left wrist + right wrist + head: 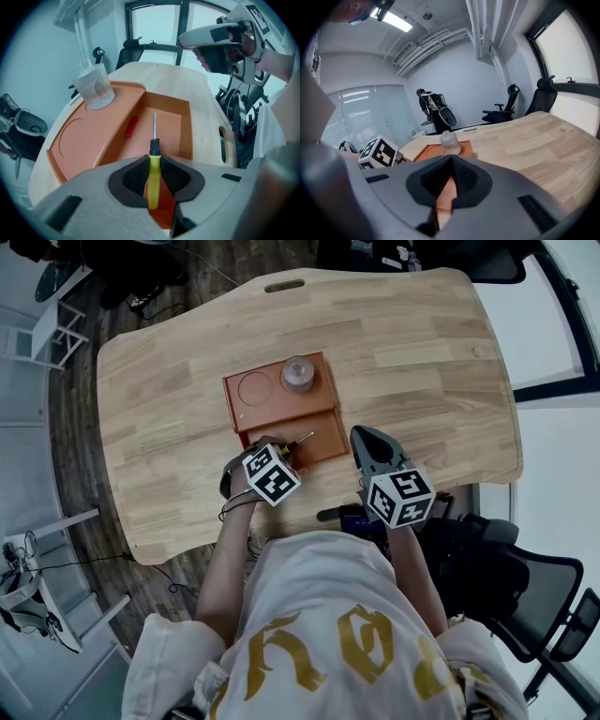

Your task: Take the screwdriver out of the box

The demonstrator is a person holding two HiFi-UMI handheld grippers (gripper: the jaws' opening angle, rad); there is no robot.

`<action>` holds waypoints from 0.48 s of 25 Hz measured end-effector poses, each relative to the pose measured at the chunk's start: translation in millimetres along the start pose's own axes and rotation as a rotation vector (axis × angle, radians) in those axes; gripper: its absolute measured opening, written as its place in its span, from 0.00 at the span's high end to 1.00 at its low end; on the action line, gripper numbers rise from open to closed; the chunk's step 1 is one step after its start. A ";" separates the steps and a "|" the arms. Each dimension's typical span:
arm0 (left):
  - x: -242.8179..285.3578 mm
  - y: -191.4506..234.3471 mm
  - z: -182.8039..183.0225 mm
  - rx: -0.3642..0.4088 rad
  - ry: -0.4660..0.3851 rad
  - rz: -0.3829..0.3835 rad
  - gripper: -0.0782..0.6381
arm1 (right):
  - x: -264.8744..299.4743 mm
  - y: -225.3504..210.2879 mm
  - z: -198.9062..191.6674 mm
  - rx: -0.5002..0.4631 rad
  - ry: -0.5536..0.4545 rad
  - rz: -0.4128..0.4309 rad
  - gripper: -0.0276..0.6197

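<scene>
A screwdriver (153,173) with a yellow handle and a thin metal shaft (302,440) is clamped upright in my left gripper (153,157), and its tip points away from me. The left gripper (279,454) hangs over the near, deep compartment of the orange box (281,409), with the screwdriver lifted off the box floor (171,117). My right gripper (361,437) hovers just right of the box, above the table. Its jaws meet at the tips with nothing between them (451,158).
A clear plastic cup (298,373) stands on the box's shallow far part beside a round recess (254,387). A small red piece (131,127) lies in the deep compartment. The wooden table (422,352) ends close to my body. Office chairs (506,110) stand beyond it.
</scene>
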State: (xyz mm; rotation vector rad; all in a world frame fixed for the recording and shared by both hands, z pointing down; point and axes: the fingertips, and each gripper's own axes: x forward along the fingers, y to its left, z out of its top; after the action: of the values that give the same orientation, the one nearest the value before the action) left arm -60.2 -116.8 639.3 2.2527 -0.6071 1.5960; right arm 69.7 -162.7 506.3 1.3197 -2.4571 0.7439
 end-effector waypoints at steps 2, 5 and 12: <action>-5.7 -1.3 2.7 -0.005 -0.020 0.011 0.78 | -3.3 2.4 0.1 -0.004 -0.004 0.000 0.94; -13.3 -2.3 7.8 -0.054 -0.077 0.006 0.78 | -6.7 6.6 1.2 -0.014 -0.011 0.000 0.94; -31.8 -3.9 16.9 -0.212 -0.224 -0.011 0.78 | -16.0 18.4 8.7 -0.050 -0.034 0.011 0.94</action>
State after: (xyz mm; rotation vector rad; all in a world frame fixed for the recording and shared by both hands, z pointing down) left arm -53.7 -116.6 603.7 2.2836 -0.7797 1.2189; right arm 63.4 -147.8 486.1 1.3125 -2.4939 0.6637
